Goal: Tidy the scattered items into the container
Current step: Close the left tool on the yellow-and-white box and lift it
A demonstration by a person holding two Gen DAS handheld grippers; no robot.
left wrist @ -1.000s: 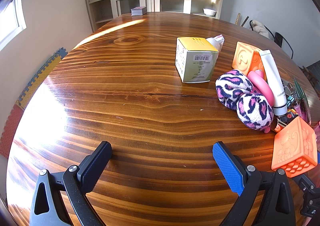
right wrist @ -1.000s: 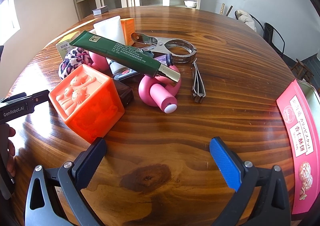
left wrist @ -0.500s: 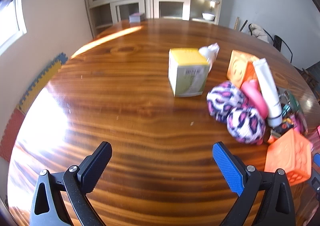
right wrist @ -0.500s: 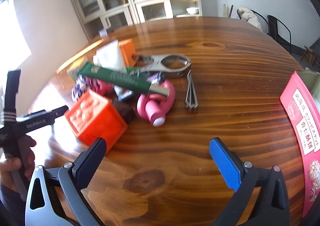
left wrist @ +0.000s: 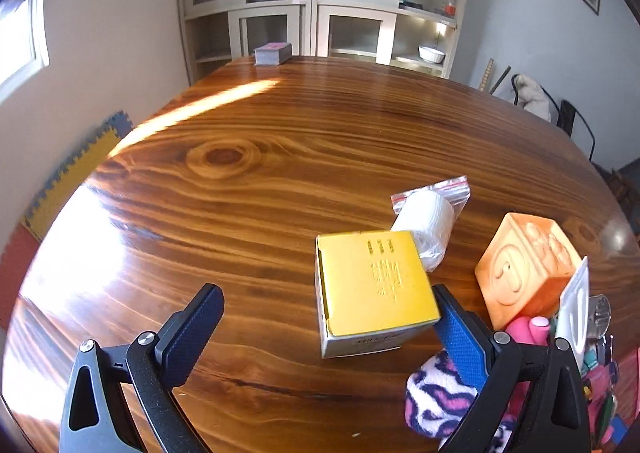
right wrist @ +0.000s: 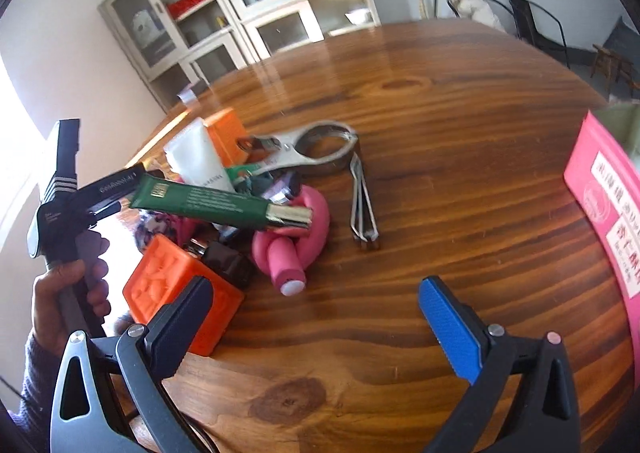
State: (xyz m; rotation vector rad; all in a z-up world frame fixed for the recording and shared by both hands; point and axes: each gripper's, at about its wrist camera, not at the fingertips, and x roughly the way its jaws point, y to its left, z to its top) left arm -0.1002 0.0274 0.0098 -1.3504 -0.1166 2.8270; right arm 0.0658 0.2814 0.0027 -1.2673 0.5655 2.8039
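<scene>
Left of the yellow-topped box (left wrist: 374, 285), bare wooden table (left wrist: 224, 213) is lying open, and the left gripper (left wrist: 326, 323) is hovering spread with its right finger beside the box. The right gripper (right wrist: 316, 309) is gaping empty near the green tube (right wrist: 208, 203); at the table's right edge the pink container (right wrist: 608, 209) is showing Chinese print, and "GenRobot.AI" is reading on the other tool.

Daylight reaches you from a window (left wrist: 24, 49) at the left, laying a glare patch on the table (left wrist: 280, 173) along its left edge and a bright streak toward its far edge. Fisheye distortion bends both views, with dark vignetted corners. The right wrist view shows slight motion blur.
</scene>
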